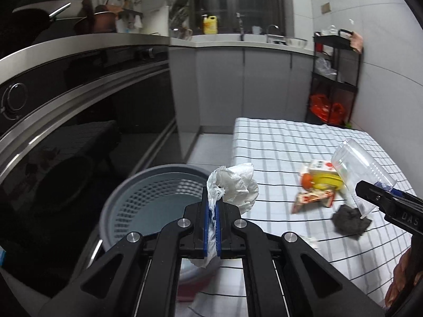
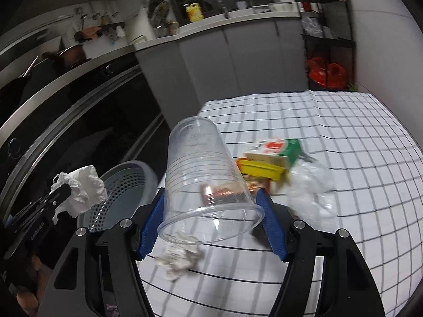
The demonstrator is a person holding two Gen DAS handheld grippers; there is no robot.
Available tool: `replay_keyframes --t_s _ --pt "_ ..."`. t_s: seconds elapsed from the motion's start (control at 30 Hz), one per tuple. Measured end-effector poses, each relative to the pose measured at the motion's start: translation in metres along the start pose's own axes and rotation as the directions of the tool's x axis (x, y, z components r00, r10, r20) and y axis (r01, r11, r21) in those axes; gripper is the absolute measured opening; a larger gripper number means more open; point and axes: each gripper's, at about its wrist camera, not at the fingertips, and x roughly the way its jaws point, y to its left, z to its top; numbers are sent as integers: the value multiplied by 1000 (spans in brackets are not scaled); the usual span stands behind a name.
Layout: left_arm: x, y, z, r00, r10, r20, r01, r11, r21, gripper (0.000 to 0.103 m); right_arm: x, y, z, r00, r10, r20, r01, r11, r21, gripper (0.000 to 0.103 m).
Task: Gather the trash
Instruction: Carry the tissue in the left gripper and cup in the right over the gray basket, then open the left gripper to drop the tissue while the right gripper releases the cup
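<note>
My left gripper (image 1: pixel 211 206) is shut on a crumpled white plastic bag (image 1: pixel 235 185), held above the near rim of the grey perforated bin (image 1: pixel 148 192) that stands beside the table. The right gripper (image 2: pixel 211 208) is shut on a clear plastic cup (image 2: pixel 203 174), mouth toward the camera, lifted over the table's left part. In the left wrist view that cup (image 1: pixel 357 169) hangs at the right. Left on the checked tablecloth (image 2: pixel 343 132) are a red-and-green carton (image 2: pixel 277 149), a yellow lid (image 2: pixel 261 170), a clear crumpled wrapper (image 2: pixel 309 192), a paper wad (image 2: pixel 177 259) and a dark grey scrubber (image 1: pixel 349 219).
A dark oven front (image 1: pixel 66 121) and steel counter edge run along the left. Grey cabinets (image 1: pixel 251 87) with a sink counter stand behind the table. A black shelf rack (image 1: pixel 335 79) with red bags is at the back right. A hand (image 1: pixel 401 285) holds the right gripper.
</note>
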Motion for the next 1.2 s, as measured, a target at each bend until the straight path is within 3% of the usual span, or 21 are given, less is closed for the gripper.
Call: replay_keyframes --t_s 0.27,0.5,0.77,0.9,1.03,1.13,1.2 --pt "35 67 -1 992 114 -57 -118 990 -77 4 53 92 5 992 90 -83 -102 984 -149 66" --pt "73 100 -16 974 150 -168 -169 980 -108 5 112 141 3 968 138 -212 -183 960 -213 66" --pt "100 119 -23 957 142 -254 -178 977 -122 6 151 153 -9 943 143 -300 -218 948 -233 66" --pt "105 122 -24 954 105 -282 -152 977 -150 8 161 156 -12 937 144 -319 -223 948 -226 66" --pt "105 125 -26 949 112 -294 -164 974 -159 8 165 155 -10 936 152 -318 -229 948 -223 66" --pt "107 129 -28 943 122 -309 -180 969 -167 11 163 155 -8 937 157 -311 -230 949 -215 70" --pt "106 131 -30 942 122 -313 -183 967 -174 20 162 152 -8 938 163 -304 -233 950 -208 77"
